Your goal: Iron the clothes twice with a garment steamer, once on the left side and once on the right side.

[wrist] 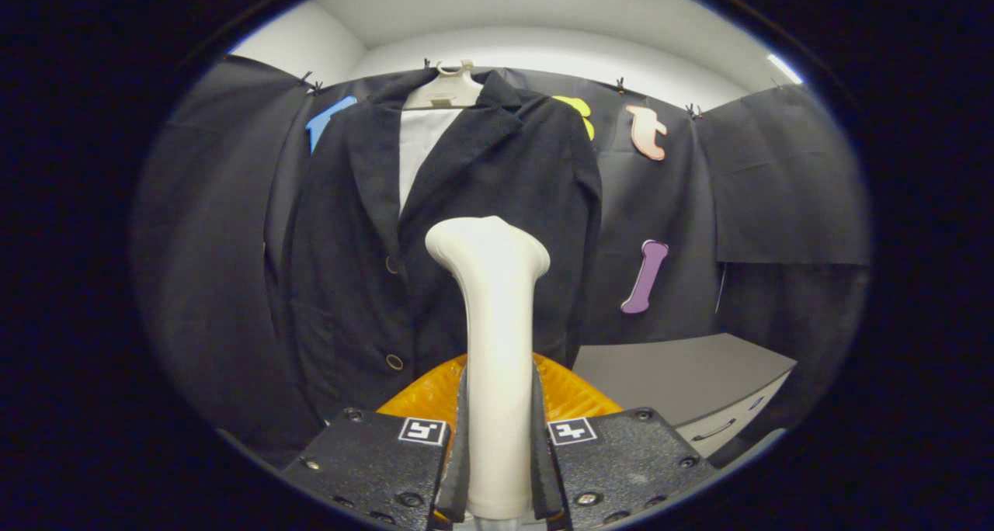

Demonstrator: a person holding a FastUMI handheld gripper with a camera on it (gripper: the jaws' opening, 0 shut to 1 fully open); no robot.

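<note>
A white garment steamer (495,329) stands upright between my fingers, its flared head up near the jacket's middle. My gripper (497,438) is shut on the steamer's handle, both fingers pressing its sides. Beyond it a black jacket (373,259) hangs on a pale hanger (446,88) against the booth wall, with a white lining (423,147) showing between the lapels. Two buttons run down its front to the left of the steamer head. The steamer head sits in front of the jacket's centre; I cannot tell whether it touches the cloth.
An orange ribbed surface (571,395) lies just behind the steamer handle, below the jacket hem. A grey cabinet (683,380) with a drawer handle stands to the right of the jacket. Black cloth walls close in left, back and right.
</note>
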